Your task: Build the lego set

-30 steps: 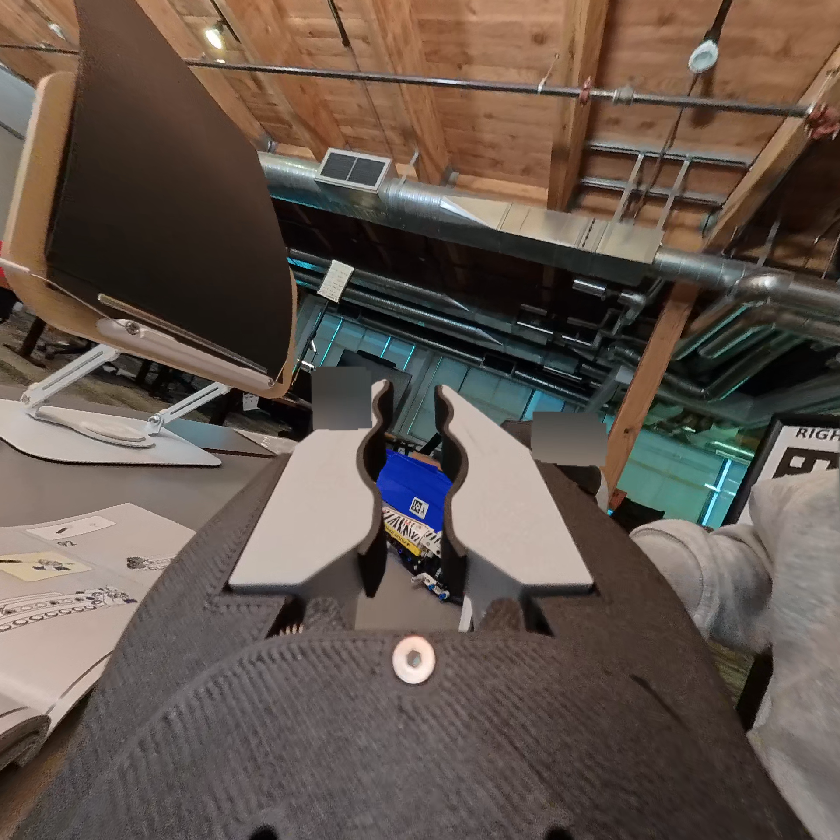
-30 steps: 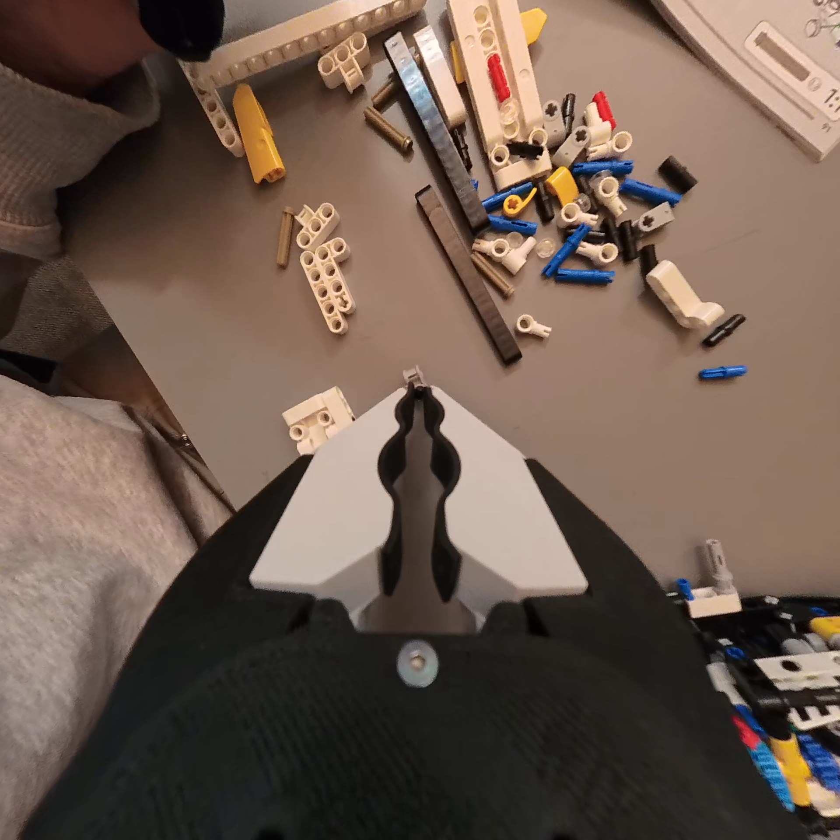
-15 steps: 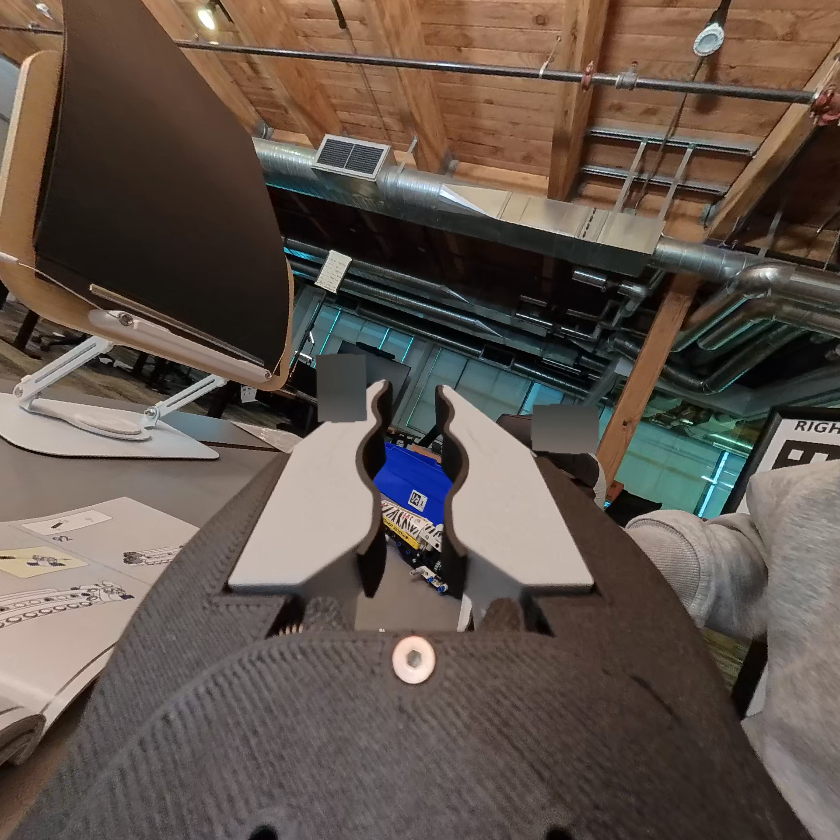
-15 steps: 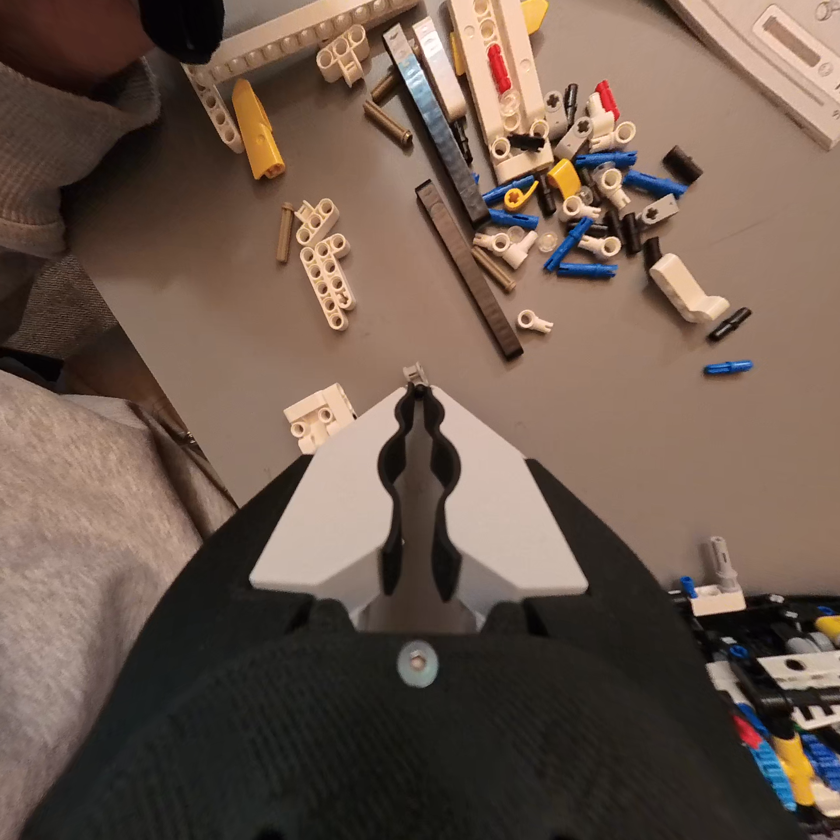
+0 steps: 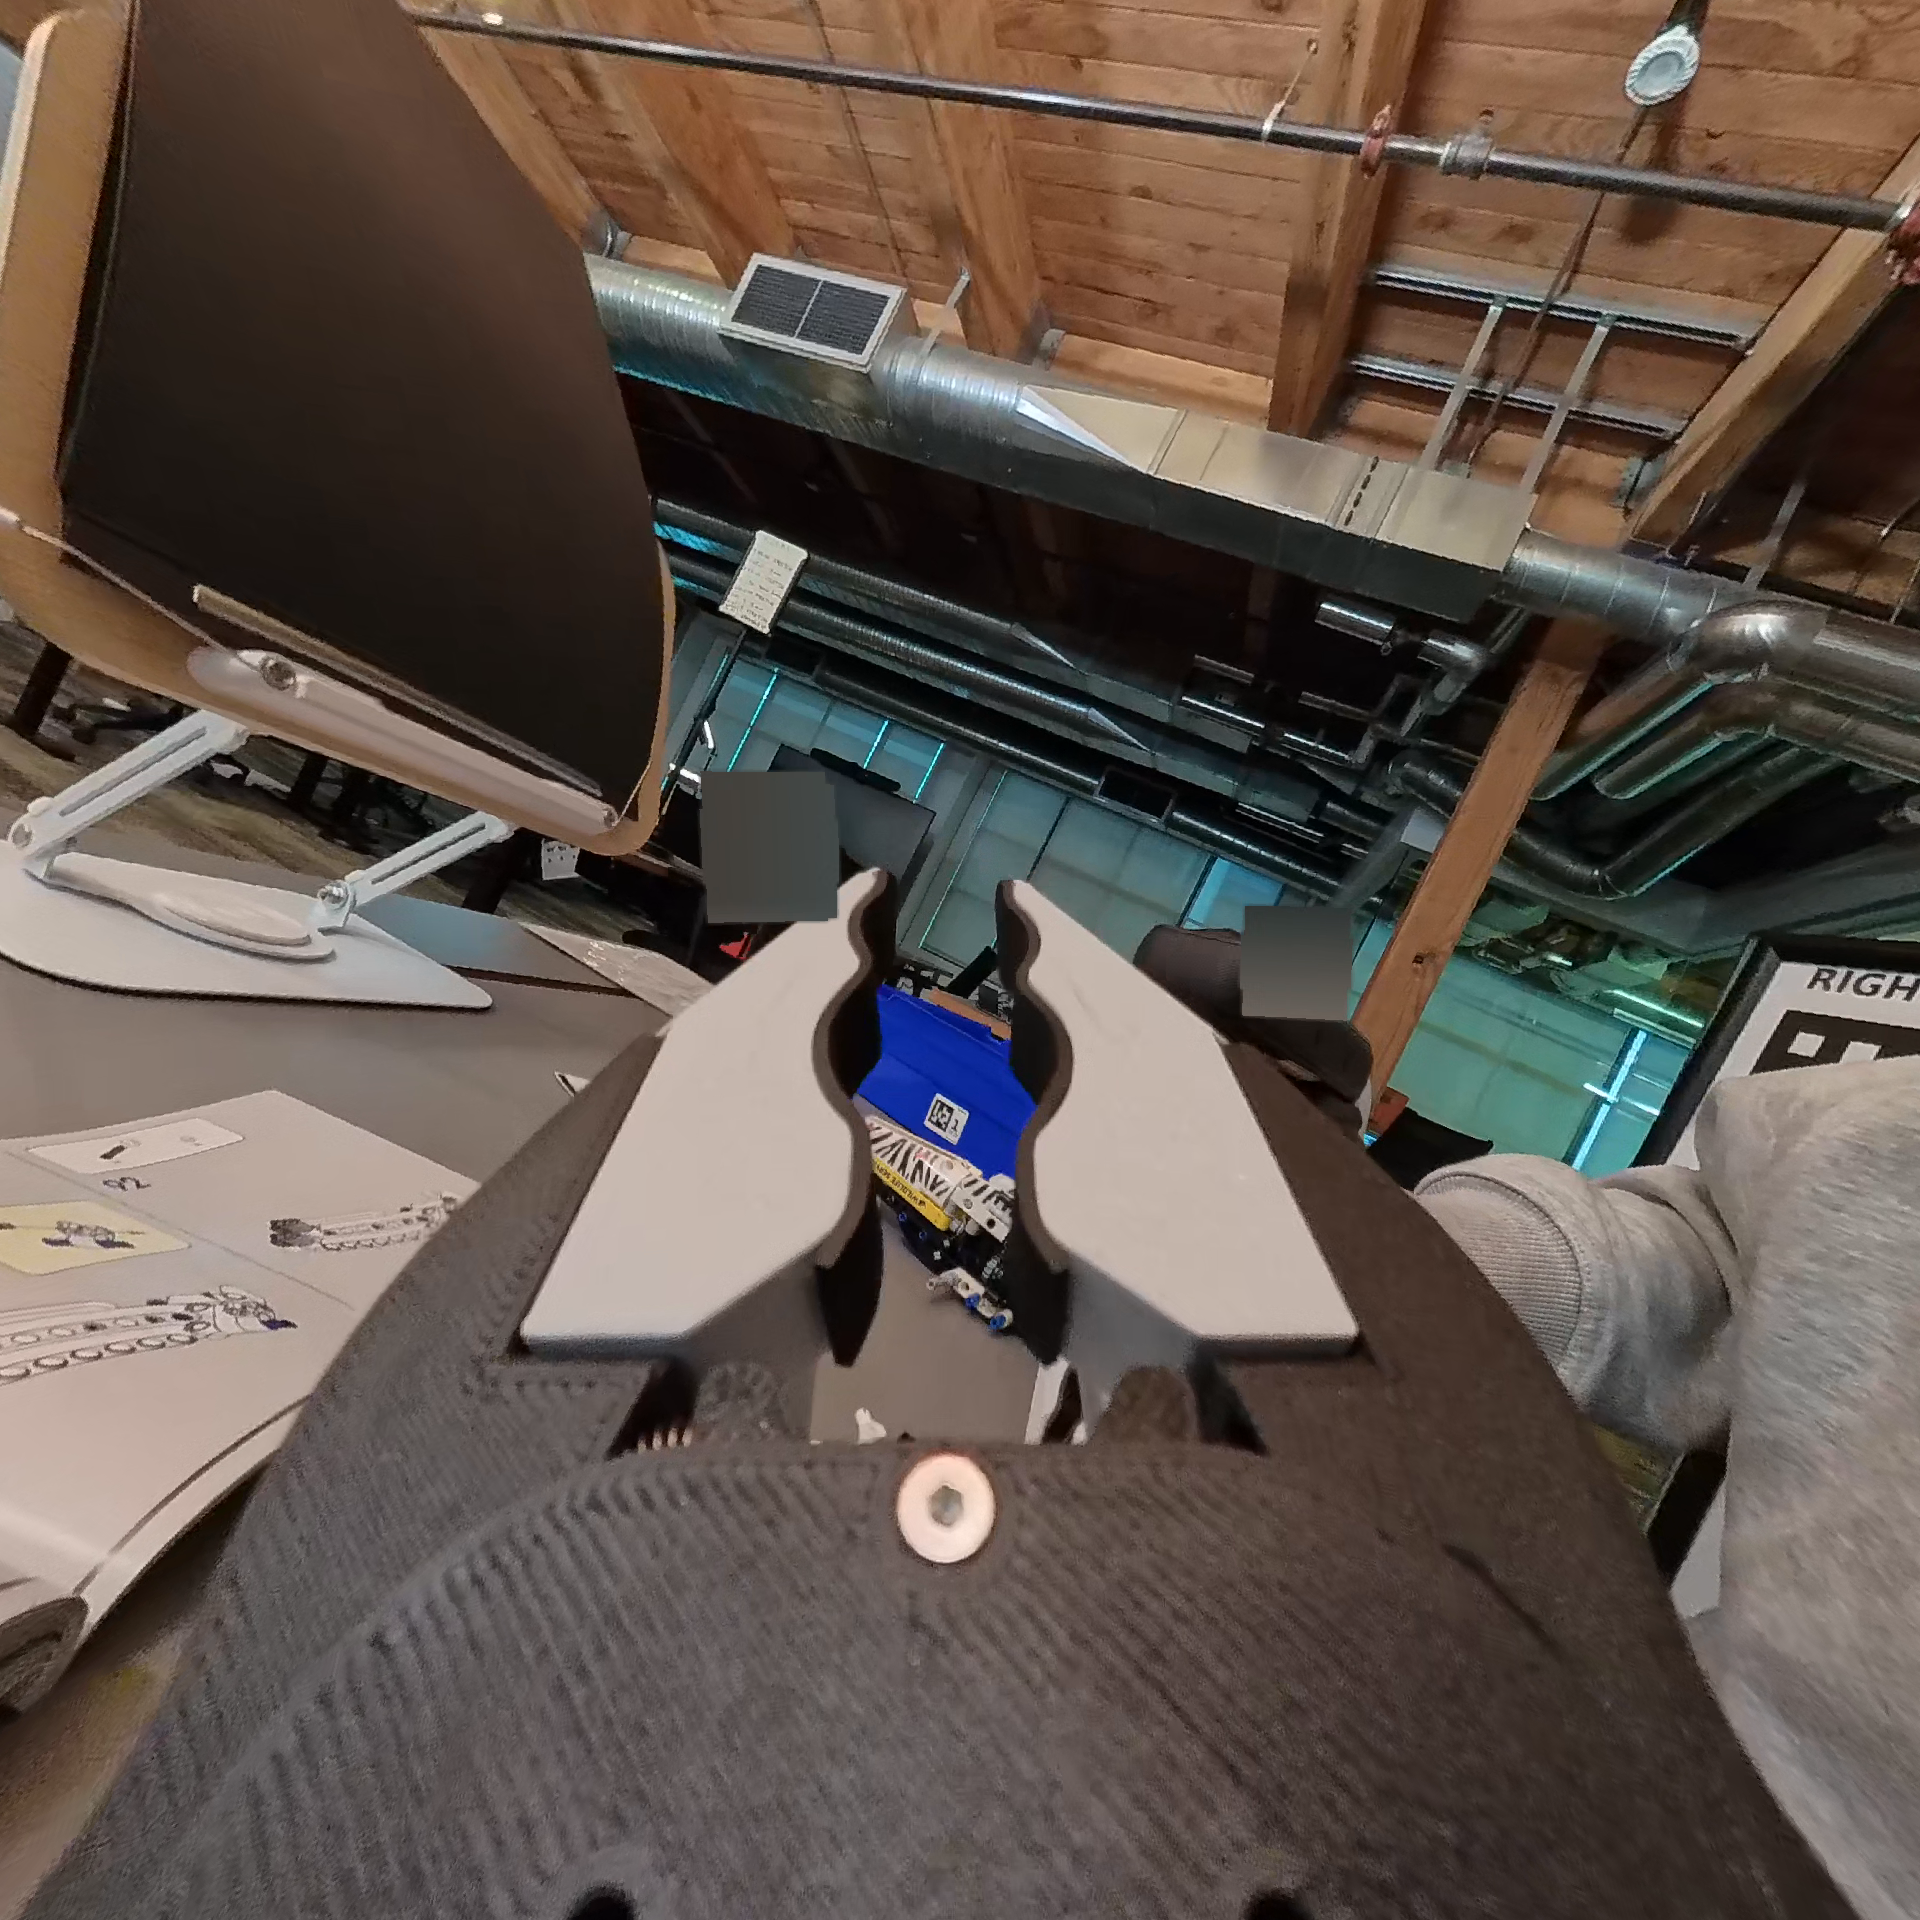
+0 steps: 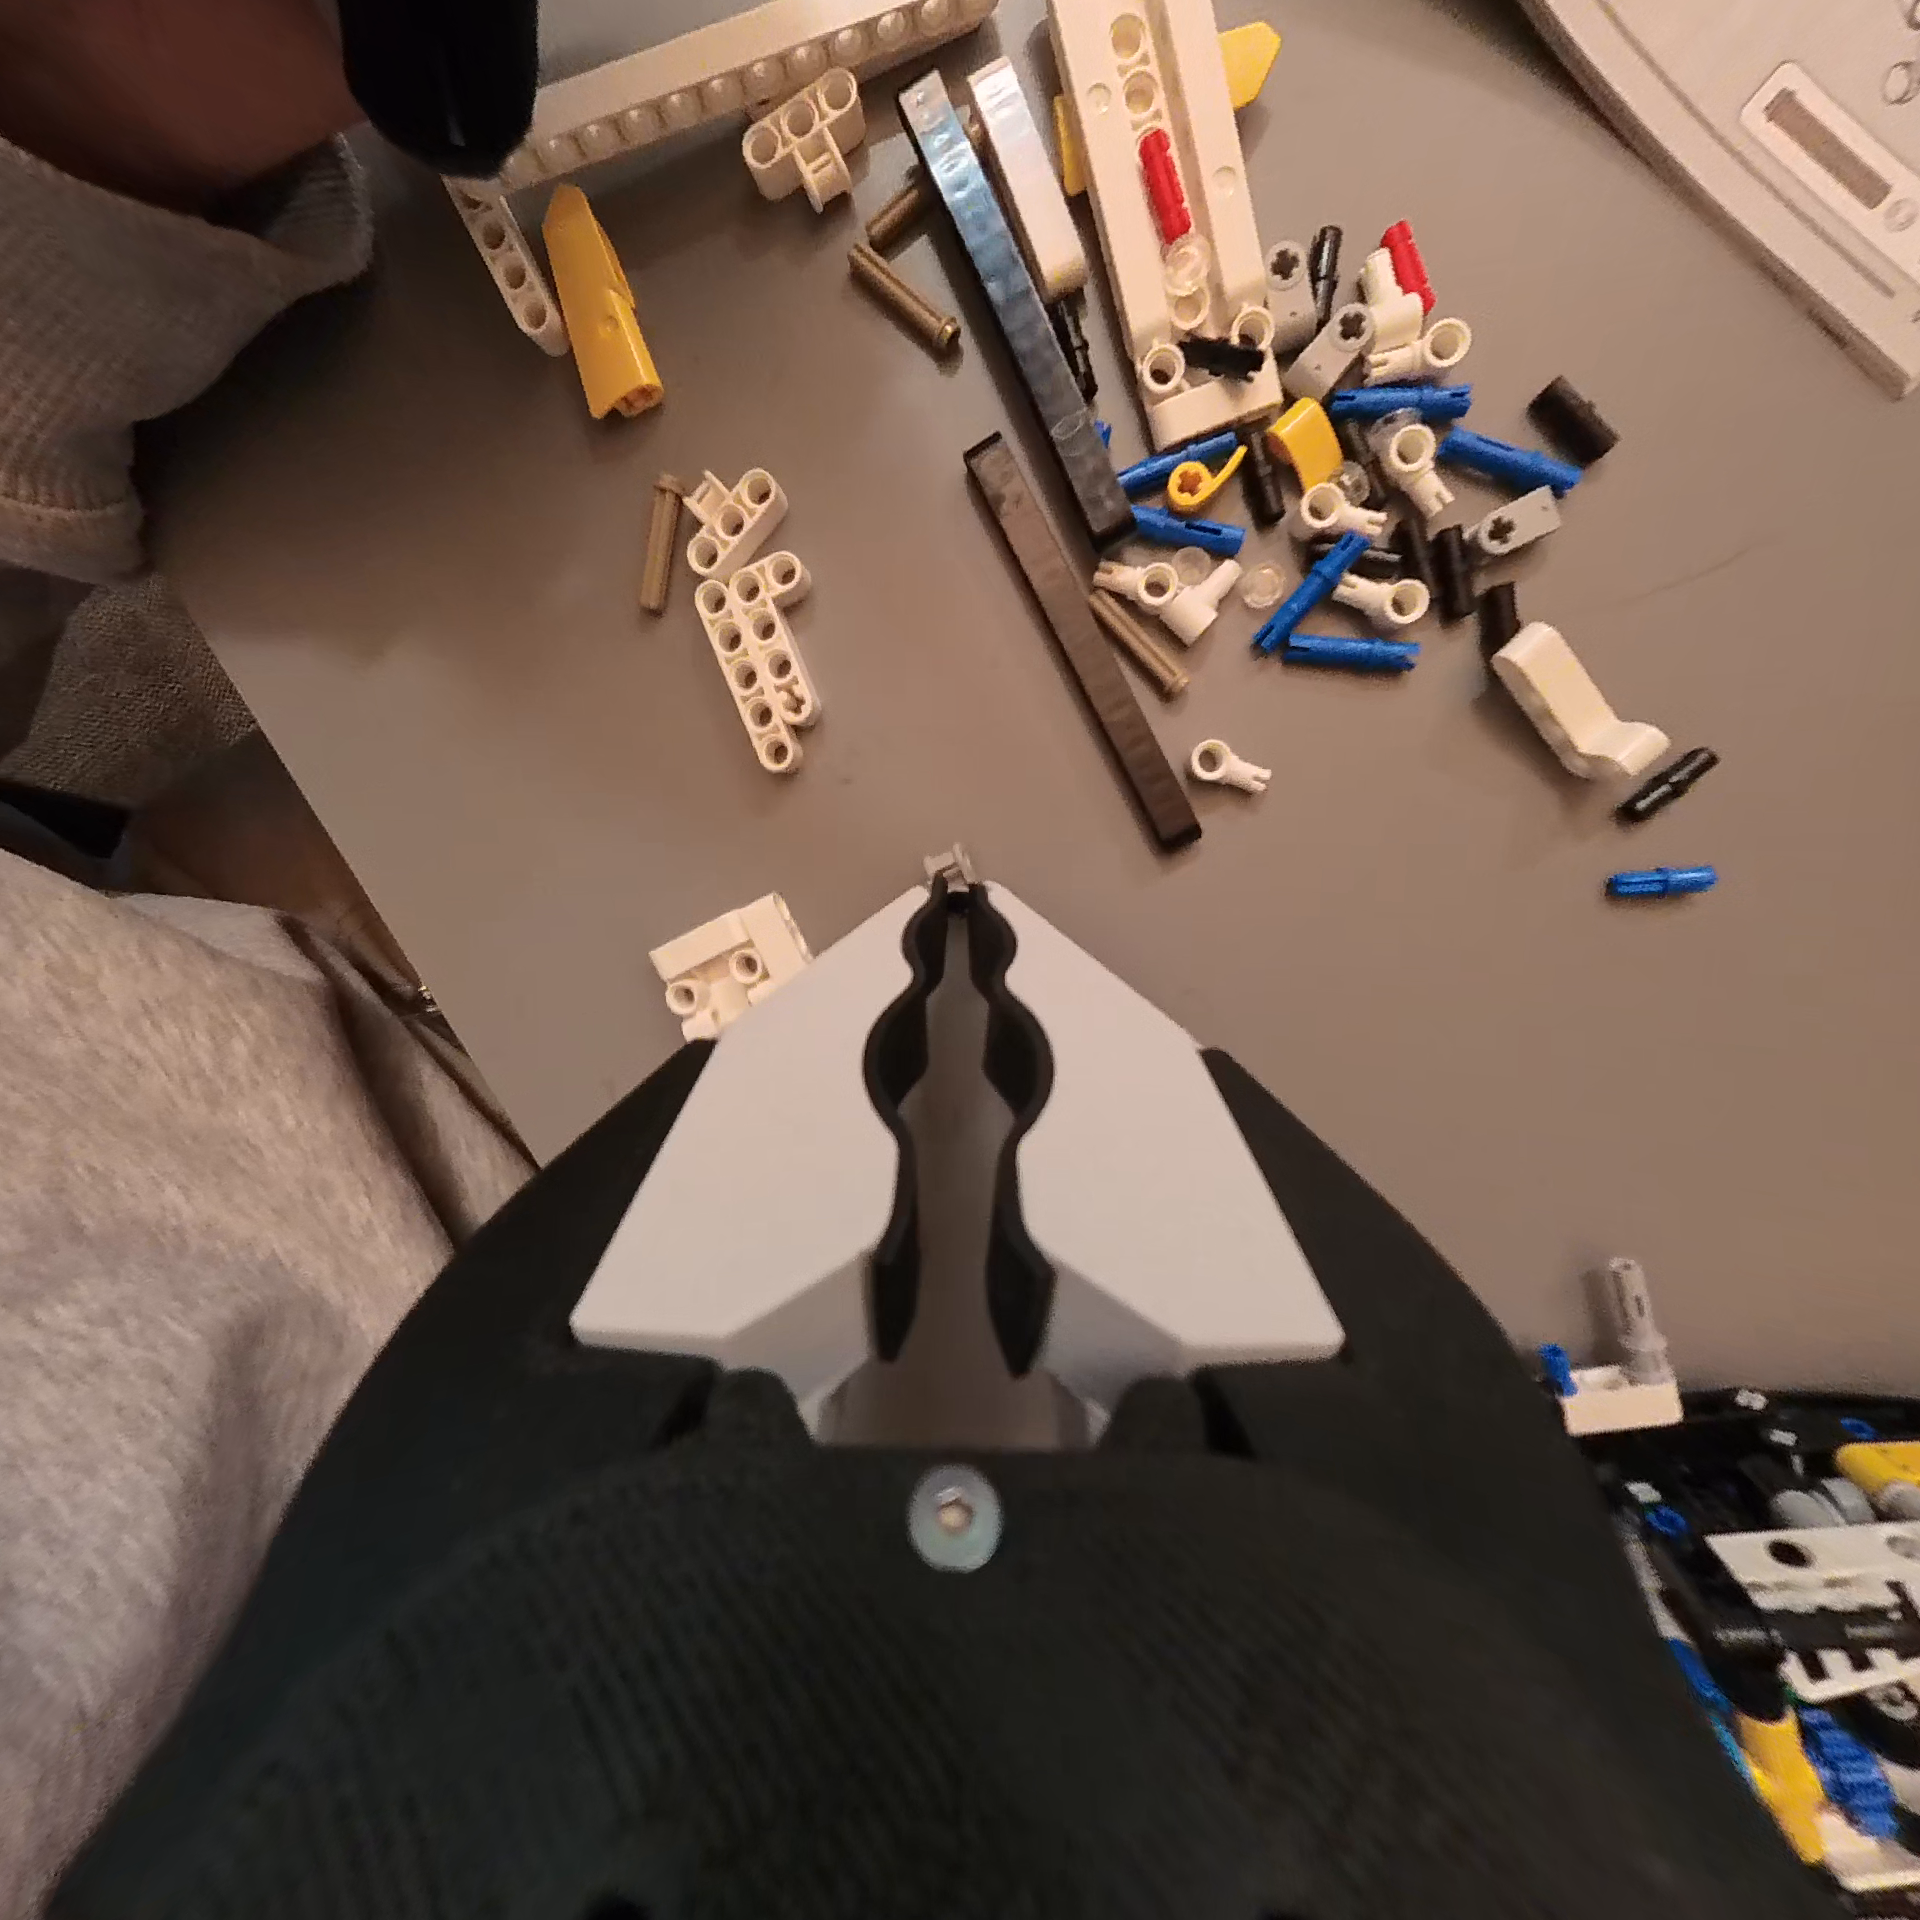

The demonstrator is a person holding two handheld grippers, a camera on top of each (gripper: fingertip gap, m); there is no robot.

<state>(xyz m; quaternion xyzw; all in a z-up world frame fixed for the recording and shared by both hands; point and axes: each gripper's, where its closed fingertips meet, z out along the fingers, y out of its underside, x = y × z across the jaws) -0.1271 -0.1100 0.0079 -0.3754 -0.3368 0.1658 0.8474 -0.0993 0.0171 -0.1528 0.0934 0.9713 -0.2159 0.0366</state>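
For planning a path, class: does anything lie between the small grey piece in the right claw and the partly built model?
Nothing visible does. The grey piece sits in the right claw; bare table runs to the model. Loose parts lie farther off.

Lego model [image 6: 1808,1621] cut off at btm-right edge, manual [image 5: 156,1351] cropped left, white block [image 6: 727,961] partly behind claw

Left gripper [image 5: 940,894]: grey wedge fingers [image 5: 727,1143], black wavy inner pads [image 5: 844,1049], ribbed black printed body, one silver hex screw [image 5: 943,1505] at centre. Right gripper [image 6: 951,883]: same build, grey fingers, black pads, silver screw [image 6: 954,1524]. Operator wears grey fleece sleeve [image 5: 1662,1288] w/ ribbed cuff.
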